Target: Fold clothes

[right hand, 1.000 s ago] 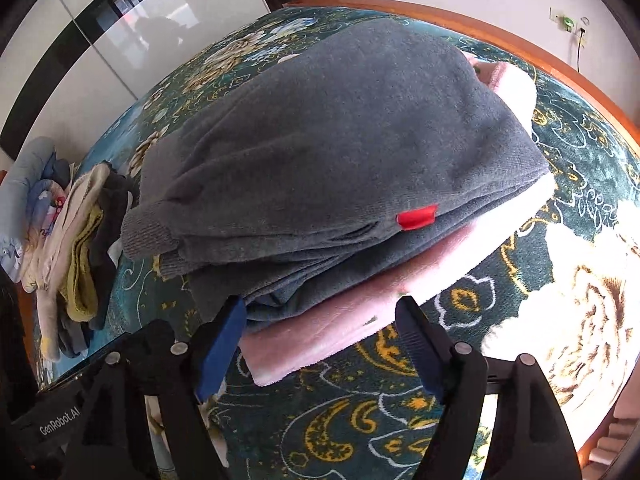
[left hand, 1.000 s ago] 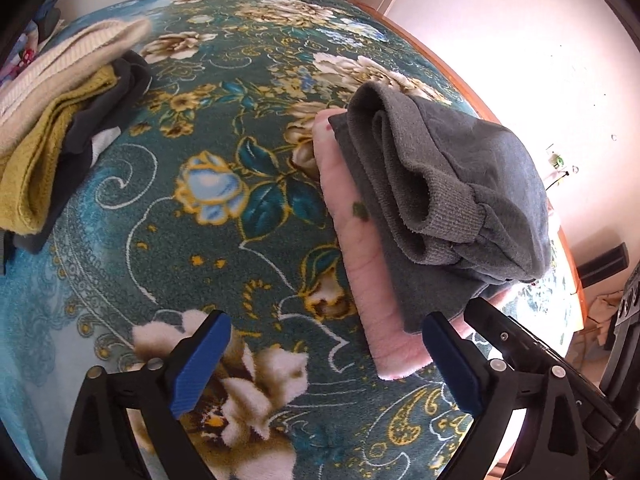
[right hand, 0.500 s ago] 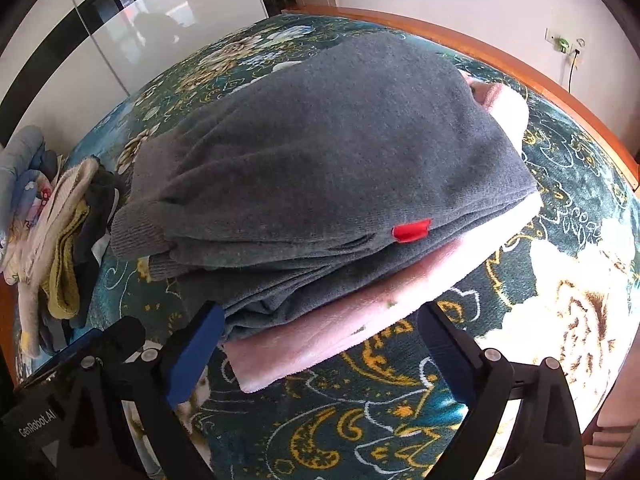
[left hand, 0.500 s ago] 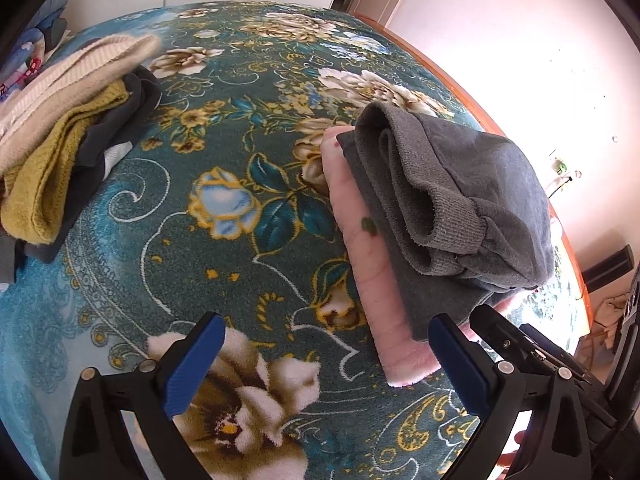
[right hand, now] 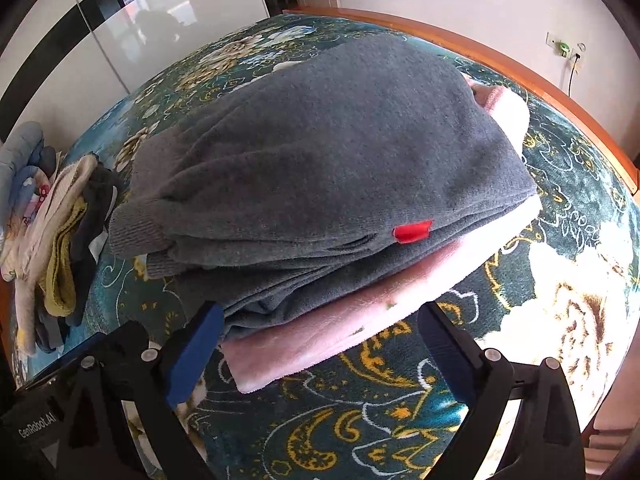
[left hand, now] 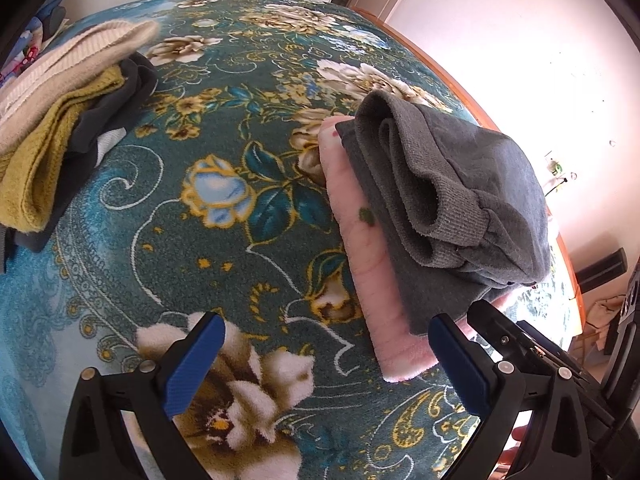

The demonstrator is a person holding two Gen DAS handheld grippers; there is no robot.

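- Left wrist view: the left tongs (left hand: pixel 326 360) stand wide apart with nothing between them, over the floral blanket (left hand: pixel 224 200).
- The grey garment (left hand: pixel 448 208) lies folded on top of a folded pink garment (left hand: pixel 360 256); both sit ahead and to the right of these tongs, with the pink one's near corner just beside the right blue pad (left hand: pixel 456 364).
- Whether that pad touches the pink cloth cannot be told.
- A pile of clothes (left hand: pixel 52 132), cream, mustard and dark, lies well apart at the far left of the blanket.
- Part of the other gripper shows at the lower right edge, behind the right finger.
- Right wrist view: the right tongs (right hand: pixel 320 356) are also spread wide and grip nothing.
- The folded stack lies straight ahead, its near edge reaching in between the two blue pads (right hand: pixel 192 356); the pink layer (right hand: pixel 320 336) sticks out below the grey one (right hand: pixel 320 160).
- A small red tag (right hand: pixel 412 232) shows on the grey garment's near side.
- The clothes pile (right hand: pixel 60 256) lies at the left, apart from the stack.
- A wooden bed frame (right hand: pixel 520 68) edges the blanket (right hand: pixel 580 200) at the far right.
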